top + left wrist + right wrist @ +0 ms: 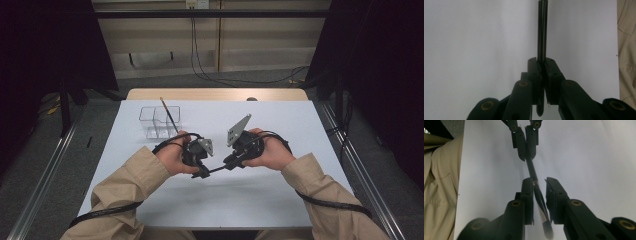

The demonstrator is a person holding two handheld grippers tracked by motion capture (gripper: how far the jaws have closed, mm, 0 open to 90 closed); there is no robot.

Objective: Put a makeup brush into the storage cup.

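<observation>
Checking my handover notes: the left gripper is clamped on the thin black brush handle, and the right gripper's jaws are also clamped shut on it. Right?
Not quite. The left gripper is clamped on the thin black brush handle, but the right gripper view shows the right gripper open, jaws either side of it.

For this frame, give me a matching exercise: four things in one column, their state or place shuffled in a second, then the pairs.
Things:
1. left hand-held gripper
2. right hand-held gripper
3. clear plastic organizer
4. black makeup brush

States:
A. stands at the table's far left, a thin brush leaning in it
B. shut on the brush handle
C. spans between both grippers
D. open, jaws either side of the brush

Pairs: 1-B, 2-D, 3-A, 4-C
</observation>
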